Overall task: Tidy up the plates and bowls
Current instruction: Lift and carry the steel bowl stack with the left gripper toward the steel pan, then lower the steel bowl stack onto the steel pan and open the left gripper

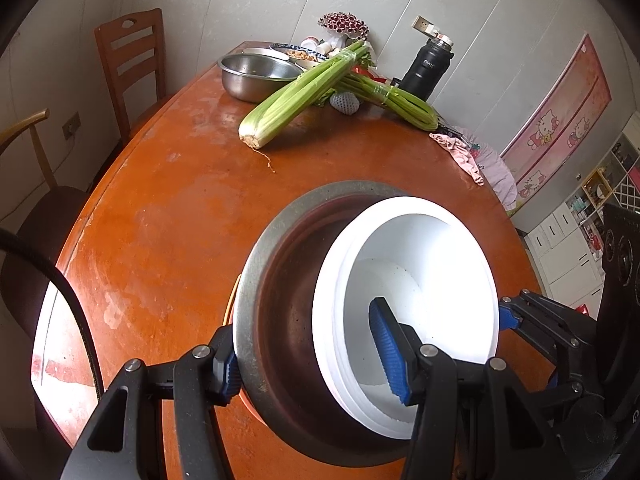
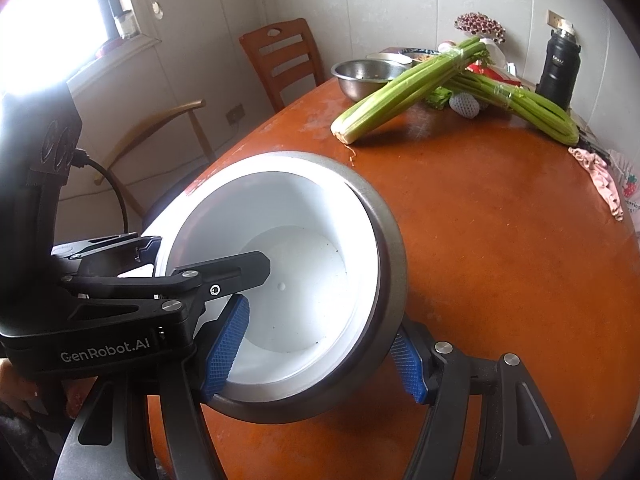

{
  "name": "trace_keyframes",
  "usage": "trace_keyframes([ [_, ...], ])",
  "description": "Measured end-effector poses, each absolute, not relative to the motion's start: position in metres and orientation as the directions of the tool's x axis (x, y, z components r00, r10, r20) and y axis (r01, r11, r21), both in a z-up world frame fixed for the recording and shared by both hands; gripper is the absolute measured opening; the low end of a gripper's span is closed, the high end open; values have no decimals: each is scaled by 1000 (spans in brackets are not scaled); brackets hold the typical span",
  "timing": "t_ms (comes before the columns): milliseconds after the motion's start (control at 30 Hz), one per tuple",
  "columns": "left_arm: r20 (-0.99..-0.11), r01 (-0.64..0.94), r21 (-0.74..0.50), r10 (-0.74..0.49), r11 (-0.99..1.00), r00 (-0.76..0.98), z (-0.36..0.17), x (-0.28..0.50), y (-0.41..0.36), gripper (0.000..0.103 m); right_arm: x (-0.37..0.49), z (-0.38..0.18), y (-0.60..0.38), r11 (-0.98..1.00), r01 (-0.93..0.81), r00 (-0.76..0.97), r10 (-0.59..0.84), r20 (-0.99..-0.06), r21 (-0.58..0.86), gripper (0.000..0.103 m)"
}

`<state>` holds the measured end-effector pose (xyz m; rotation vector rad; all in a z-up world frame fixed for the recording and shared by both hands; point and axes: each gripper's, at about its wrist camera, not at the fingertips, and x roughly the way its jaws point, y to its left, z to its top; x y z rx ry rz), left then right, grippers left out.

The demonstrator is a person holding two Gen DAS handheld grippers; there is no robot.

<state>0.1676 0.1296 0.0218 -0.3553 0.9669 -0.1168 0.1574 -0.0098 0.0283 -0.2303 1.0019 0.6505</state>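
A steel bowl stands tilted at the near edge of the orange table, with a stack of white bowls nested in it. My left gripper spans the steel bowl's near wall: one pad outside the rim, the other inside the white bowls. My right gripper straddles the steel bowl from the other side, one pad inside the white bowls, one outside the rim. Both are closed onto the bowls' walls.
Further back on the table lie two bundles of celery, another steel bowl, dishes of food, a black flask and a pink cloth. Wooden chairs stand at the left.
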Motion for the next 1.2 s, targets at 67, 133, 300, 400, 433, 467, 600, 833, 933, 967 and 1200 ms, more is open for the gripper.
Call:
trace_keyframes([
  [67,-785,-61,-352,-259,934,563,19,168,131,55,160,25,-8,792,-601,368,392,-843,106,70],
  [133,-786,-67,-358,-261,932,560,16,169,133,55,160,23,-7,790,-603,362,395,-844,111,70],
  [300,-786,-75,-362,-261,929,560,11,170,134,55,162,20,-5,790,-603,355,392,-849,112,70],
  [400,-787,-77,-364,-263,928,558,8,171,135,55,162,18,-4,791,-602,353,386,-852,109,70],
  [433,-788,-78,-366,-264,927,557,8,171,135,55,162,17,-4,792,-601,353,383,-854,107,70],
  [467,-787,-77,-366,-264,927,557,8,171,135,55,162,17,-3,792,-601,353,382,-854,106,70],
  [600,-790,-82,-358,-255,930,557,5,171,134,55,163,14,-2,794,-598,351,380,-856,107,70],
  [833,-793,-86,-356,-252,931,554,1,172,134,55,164,10,0,796,-599,358,366,-859,90,70],
  [933,-796,-86,-352,-249,932,552,0,172,133,55,164,8,1,797,-599,363,359,-860,79,70],
  [967,-796,-86,-351,-249,932,552,-1,172,133,55,163,8,1,797,-600,367,355,-860,73,70],
  [1200,-802,-94,-345,-242,934,546,-5,173,134,55,163,5,5,798,-602,381,332,-863,41,70],
])
